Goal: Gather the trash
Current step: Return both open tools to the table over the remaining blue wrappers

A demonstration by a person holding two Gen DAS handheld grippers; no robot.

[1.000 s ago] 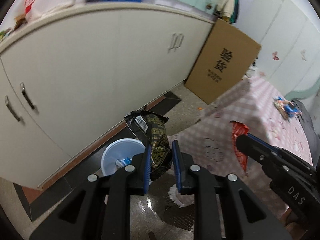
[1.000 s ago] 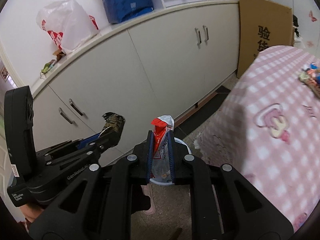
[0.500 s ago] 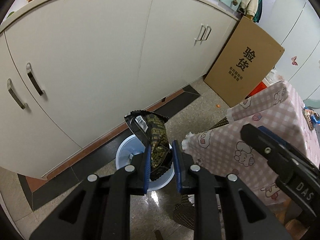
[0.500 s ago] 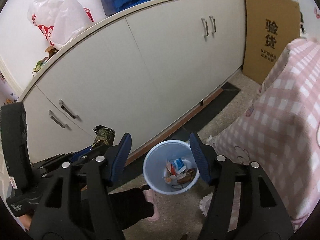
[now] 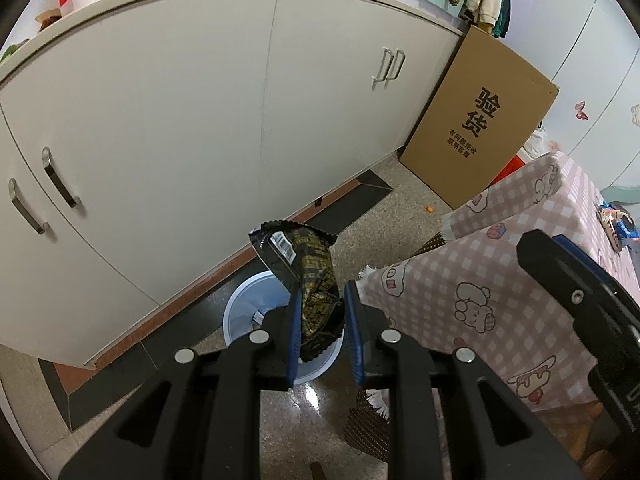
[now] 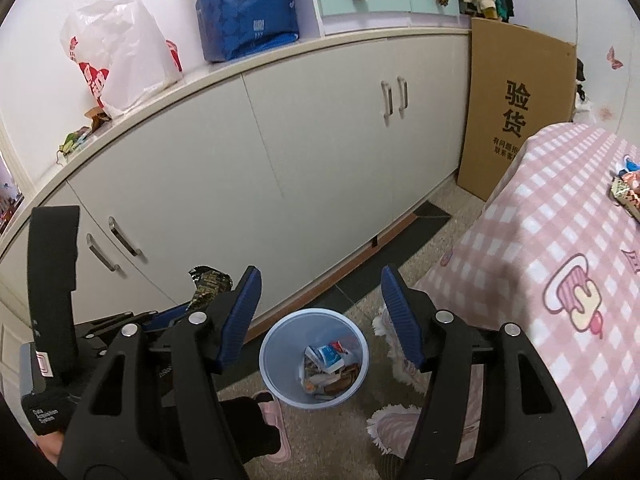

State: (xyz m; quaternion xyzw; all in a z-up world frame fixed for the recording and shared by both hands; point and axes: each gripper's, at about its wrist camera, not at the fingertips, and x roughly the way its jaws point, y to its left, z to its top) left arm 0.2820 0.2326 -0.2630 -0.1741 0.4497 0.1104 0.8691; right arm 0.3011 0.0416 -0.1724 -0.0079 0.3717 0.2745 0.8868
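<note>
While left tongs [image 5: 322, 320] pinch wrapper [image 5: 308, 276], right tongs [image 6: 320, 312] gape empty.

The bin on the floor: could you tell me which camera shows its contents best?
The right wrist view: the bin sits unobstructed, wrappers visible inside. In the left wrist view the left gripper and its dark wrapper cover most of it.

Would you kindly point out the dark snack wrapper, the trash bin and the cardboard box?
dark snack wrapper [image 5: 308, 268], left wrist view, printed front.
trash bin [image 6: 276, 340], right wrist view, left rim.
cardboard box [image 6: 516, 80], right wrist view, printed face.
</note>
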